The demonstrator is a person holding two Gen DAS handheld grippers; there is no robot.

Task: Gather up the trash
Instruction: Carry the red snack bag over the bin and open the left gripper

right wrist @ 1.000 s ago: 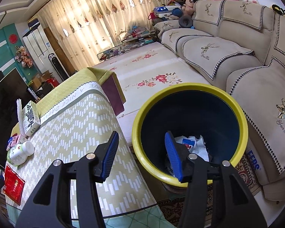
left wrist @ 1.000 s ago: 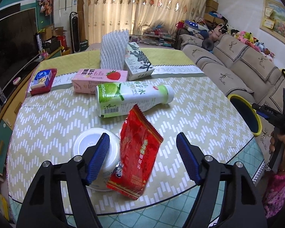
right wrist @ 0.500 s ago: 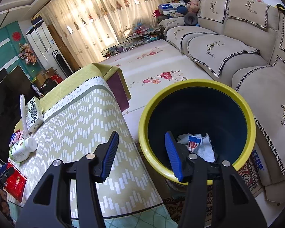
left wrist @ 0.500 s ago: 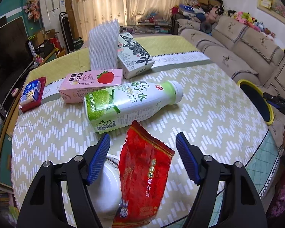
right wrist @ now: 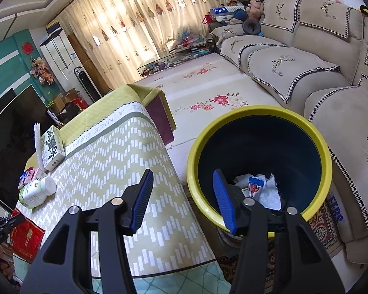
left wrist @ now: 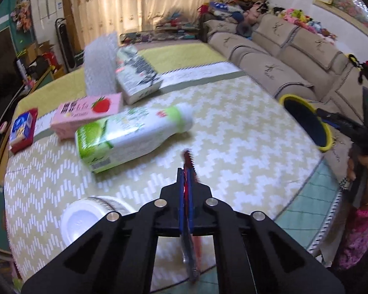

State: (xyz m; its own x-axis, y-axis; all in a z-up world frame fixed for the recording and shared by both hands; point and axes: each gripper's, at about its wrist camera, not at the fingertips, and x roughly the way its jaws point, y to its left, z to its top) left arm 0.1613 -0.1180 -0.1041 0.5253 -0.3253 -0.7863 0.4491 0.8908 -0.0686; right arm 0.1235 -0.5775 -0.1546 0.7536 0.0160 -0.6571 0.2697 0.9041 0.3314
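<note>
Left gripper (left wrist: 187, 171): blue pads pressed together on the red snack wrapper (left wrist: 189, 164), which stands edge-on between them; its serrated top pokes out past the fingertips, its lower end hangs below the jaws toward the table's near edge.
Wrapper's look: thin, flat, glossy red film with a zigzag-cut seam; from the right wrist view its broad red face (right wrist: 27, 236) shows at the far left, printing too small to read.
White bowl (left wrist: 85, 218): upside down on the tablecloth (left wrist: 233, 142), just left of the closed left gripper, apart from it.
Green-and-white bottle (left wrist: 132, 137): lying on its side ahead and left of the wrapper, cap pointing right; blurred.
Pink strawberry carton (left wrist: 85, 117): lying flat behind the bottle, touching or nearly so; I cannot tell which.
Further back: a white foam net sleeve (left wrist: 100, 66) upright beside a black-and-white patterned box (left wrist: 138, 78); a small red-and-blue packet (left wrist: 22, 129) near the left edge.
Open room: the right half of the tablecloth is bare as far as the rounded table edge.
Yellow-rimmed bin (right wrist: 260, 166): standing on the floor just beyond the table's right edge, dark inside, crumpled white paper and a small wrapper at the bottom.
Right gripper (right wrist: 182, 198): jaws about half apart, nothing between them, one finger over the table edge, the other over the bin's rim.
Sofa (right wrist: 306, 73): close behind the bin.
</note>
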